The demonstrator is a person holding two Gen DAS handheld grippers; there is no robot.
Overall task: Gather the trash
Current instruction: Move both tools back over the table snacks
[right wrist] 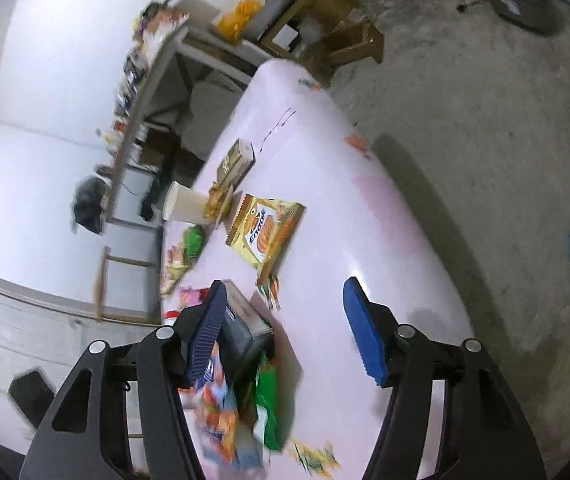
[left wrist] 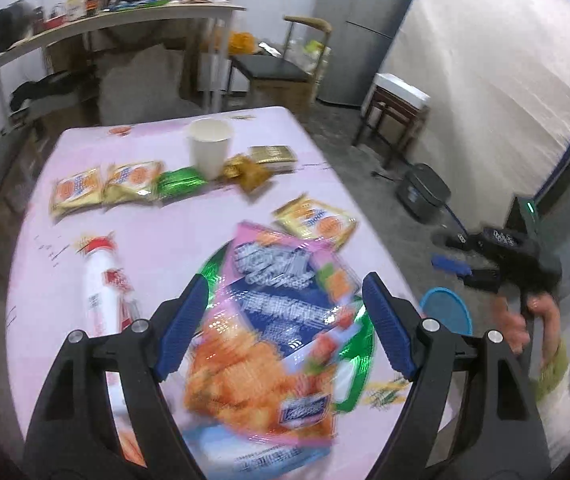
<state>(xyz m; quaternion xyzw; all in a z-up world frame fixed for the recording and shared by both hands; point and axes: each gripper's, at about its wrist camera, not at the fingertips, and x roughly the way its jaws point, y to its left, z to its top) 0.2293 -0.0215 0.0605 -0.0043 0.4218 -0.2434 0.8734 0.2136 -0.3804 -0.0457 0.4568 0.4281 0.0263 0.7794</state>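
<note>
Both my claws hang open: left gripper (left wrist: 285, 324) above the snack bag (left wrist: 269, 344), right gripper (right wrist: 285, 332) over the table (right wrist: 385, 240).

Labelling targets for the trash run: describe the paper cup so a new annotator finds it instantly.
Start at the pink table and look to its far end, behind the row of snack packets. The paper cup stands upright there, between a green wrapper and a crumpled gold wrapper. It is the only plain white, open-topped, upright thing among flat printed packets.
</note>
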